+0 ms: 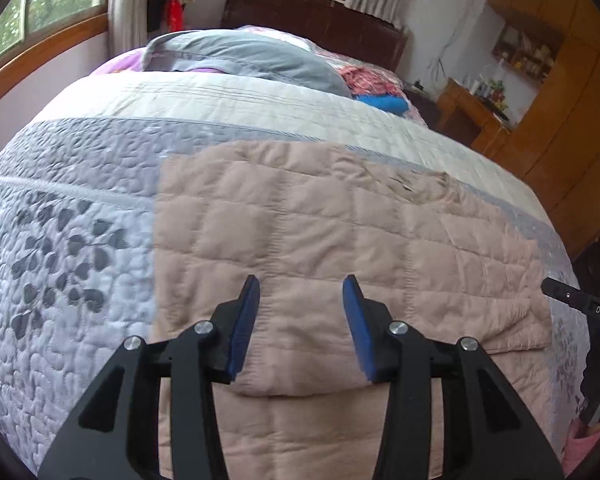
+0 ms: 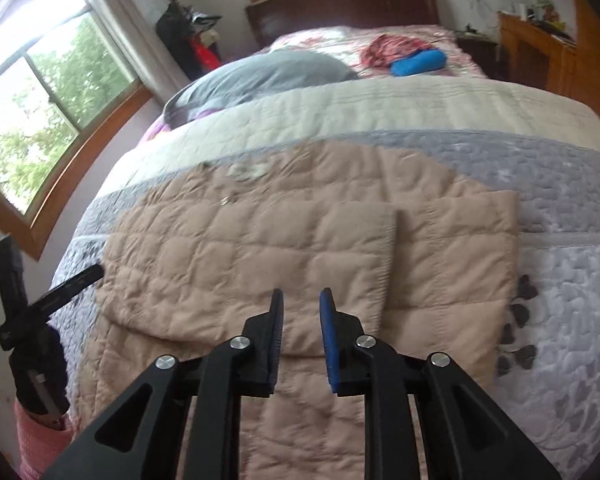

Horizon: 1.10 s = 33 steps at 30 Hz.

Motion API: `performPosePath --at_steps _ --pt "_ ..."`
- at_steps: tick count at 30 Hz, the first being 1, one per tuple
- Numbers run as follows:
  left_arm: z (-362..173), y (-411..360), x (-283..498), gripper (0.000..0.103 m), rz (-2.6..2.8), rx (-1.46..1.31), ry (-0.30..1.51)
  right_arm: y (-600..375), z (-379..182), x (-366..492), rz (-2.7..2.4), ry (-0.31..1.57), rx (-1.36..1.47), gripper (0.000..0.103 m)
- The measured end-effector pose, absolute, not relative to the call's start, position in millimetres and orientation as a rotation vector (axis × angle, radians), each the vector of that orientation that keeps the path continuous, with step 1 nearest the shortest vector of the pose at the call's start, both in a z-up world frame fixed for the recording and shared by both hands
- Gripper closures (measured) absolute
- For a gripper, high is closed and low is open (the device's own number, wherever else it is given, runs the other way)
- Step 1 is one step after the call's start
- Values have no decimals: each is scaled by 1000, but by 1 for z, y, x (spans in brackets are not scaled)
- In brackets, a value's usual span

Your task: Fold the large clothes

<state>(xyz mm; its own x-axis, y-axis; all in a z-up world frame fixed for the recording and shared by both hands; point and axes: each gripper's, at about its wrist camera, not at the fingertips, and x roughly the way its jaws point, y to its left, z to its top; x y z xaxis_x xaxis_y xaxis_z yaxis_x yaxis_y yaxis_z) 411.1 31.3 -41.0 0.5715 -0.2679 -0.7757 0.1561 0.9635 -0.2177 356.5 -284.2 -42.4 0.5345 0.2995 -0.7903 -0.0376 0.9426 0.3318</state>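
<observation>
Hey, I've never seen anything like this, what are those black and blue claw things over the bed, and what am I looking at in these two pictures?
Those are hand-held two-finger grippers, one in each of a person's hands, each with its own camera looking along its fingers. One picture looks from the left gripper, the other from the right gripper. Both stand open and hold nothing. Below them a pinkish quilted garment lies partly folded on a bed's grey patterned bedspread. Farther back lie a grey pillow and a blue roll.

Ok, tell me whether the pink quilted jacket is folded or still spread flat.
Partly folded: the pink quilted jacket has a panel doubled over its middle, its edge lying across the layer beneath.
</observation>
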Motion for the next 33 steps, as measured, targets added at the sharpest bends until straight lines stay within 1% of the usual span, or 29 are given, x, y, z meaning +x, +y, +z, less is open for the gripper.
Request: performPosePath --at_steps 3,6,7,10,14,17,18,19,20,22,23,24,25,27,31,33 --pt "-55 11 417 60 -244 -81 953 -269 -54 364 185 1008 224 83" --pt "-70 6 426 60 -230 -59 975 -270 -73 371 173 1050 243 83" --pt "-75 6 427 59 -232 -55 981 -270 -79 374 166 1060 247 86" --pt "-87 9 430 59 -256 -56 994 -275 -98 384 170 1088 280 88" --pt "-92 9 431 59 -249 -55 997 -277 -108 384 168 1081 294 88" --pt "-88 6 431 59 -234 -47 1002 -272 -102 382 156 1082 266 87" --pt "-85 7 428 59 -234 -52 1008 -273 -96 378 162 1072 265 85" --pt "-80 8 424 60 -236 -61 1014 -276 -87 369 179 1046 278 80" --pt "-70 15 415 57 -252 -79 1009 -278 -78 360 207 1018 290 77" --pt "-51 28 394 47 -299 -88 977 -282 -55 333 289 946 298 67" --pt "-42 39 377 40 -314 -89 960 -285 -43 313 318 916 278 64" --pt "-36 47 364 36 -326 -89 947 -289 -34 292 327 897 250 61" --pt "-30 60 345 34 -342 -90 932 -292 -29 279 332 888 233 57" --pt "-26 86 314 28 -321 -73 924 -303 -24 236 347 884 206 53" --pt "-36 143 250 27 -233 -63 951 -324 -37 160 366 929 231 49" --pt "-46 169 222 27 -199 -94 986 -332 -46 135 371 947 251 47"
